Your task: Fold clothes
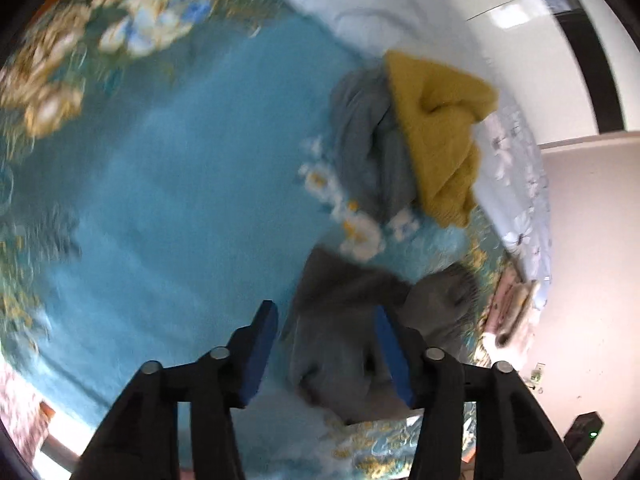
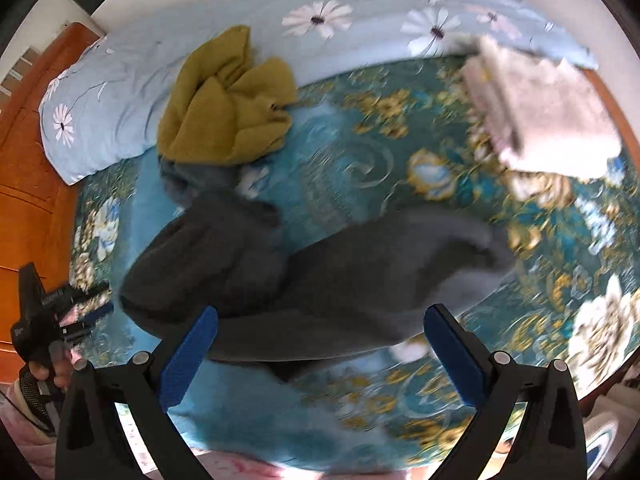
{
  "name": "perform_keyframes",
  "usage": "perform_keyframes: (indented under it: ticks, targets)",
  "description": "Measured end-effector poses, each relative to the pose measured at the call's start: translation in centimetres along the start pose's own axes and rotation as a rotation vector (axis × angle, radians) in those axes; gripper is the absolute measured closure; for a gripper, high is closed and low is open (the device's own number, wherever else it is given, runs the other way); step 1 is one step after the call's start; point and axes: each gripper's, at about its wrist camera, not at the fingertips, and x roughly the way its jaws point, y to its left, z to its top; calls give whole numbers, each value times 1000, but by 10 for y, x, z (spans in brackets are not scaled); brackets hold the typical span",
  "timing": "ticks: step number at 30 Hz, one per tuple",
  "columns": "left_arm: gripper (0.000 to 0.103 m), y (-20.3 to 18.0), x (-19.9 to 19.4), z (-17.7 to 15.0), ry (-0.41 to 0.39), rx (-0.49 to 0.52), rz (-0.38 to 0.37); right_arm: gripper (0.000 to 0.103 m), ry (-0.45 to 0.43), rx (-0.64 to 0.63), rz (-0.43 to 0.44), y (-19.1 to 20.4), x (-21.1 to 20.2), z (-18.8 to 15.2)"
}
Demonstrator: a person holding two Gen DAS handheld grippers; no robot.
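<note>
A dark grey garment (image 2: 320, 276) lies crumpled on the teal floral bedspread (image 2: 400, 152); it also shows in the left wrist view (image 1: 348, 320). My right gripper (image 2: 320, 320) is open, just above the garment's near edge, holding nothing. My left gripper (image 1: 326, 316) is open over the garment's left part, jaws apart with cloth between them but not clamped. The left gripper also shows at the left edge of the right wrist view (image 2: 80, 312). A mustard yellow garment (image 2: 228, 108) lies bunched on a blue-grey garment (image 1: 368, 140) further back.
A folded pale pink stack (image 2: 544, 108) sits at the back right of the bed. A light blue daisy-print quilt (image 2: 320, 20) lies along the far side. An orange wooden headboard (image 2: 28, 160) stands at the left. White wall and floor (image 1: 592, 260) lie beyond the bed edge.
</note>
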Motion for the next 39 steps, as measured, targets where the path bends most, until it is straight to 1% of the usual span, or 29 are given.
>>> perform_keyframes:
  ticks: [2,6,9,15,16,24,25,26,27,28,29,31,35,39]
  targets:
    - [43,-23,12,-7,35,75,-2,0,31,6,11,7,8,-9]
    - [39,-68,36,-20,104,225,-7,0,61,30,-26,5,16,-22]
    - [34,-102,53,-30,157,337,-11,0,67,78,-39,-9,14,-31]
    - [34,-170,89,-49,261,562,-18,0,49,185,-74,-51,-3,-43]
    - [34,-172,91,-49,264,573,-14,0,51,198,-80,-57,-4,-46]
    - [34,-169,104,-44,259,604,34,0,82,279,-112,-96,-7,-59]
    - [38,-169,106,-43,258,608,40,0,84,282,-112,-98,-7,-59]
    - [58,-169,107,-42,258,612,46,0,85,284,-111,-98,-6,-58]
    - [73,-169,109,-41,257,616,52,0,84,280,-109,-97,-6,-55]
    - [74,-168,110,-41,256,619,58,0,82,275,-108,-95,-5,-53]
    - [79,-168,112,-40,256,623,64,0,82,269,-106,-93,-5,-50]
    - [81,-167,115,-38,254,631,76,0,85,250,-99,-87,-1,-44]
    - [82,-112,47,13,97,457,-74,0,95,207,-77,-69,7,-34]
    - [82,-55,-25,66,-68,270,-230,0,116,150,-66,-49,17,-33]
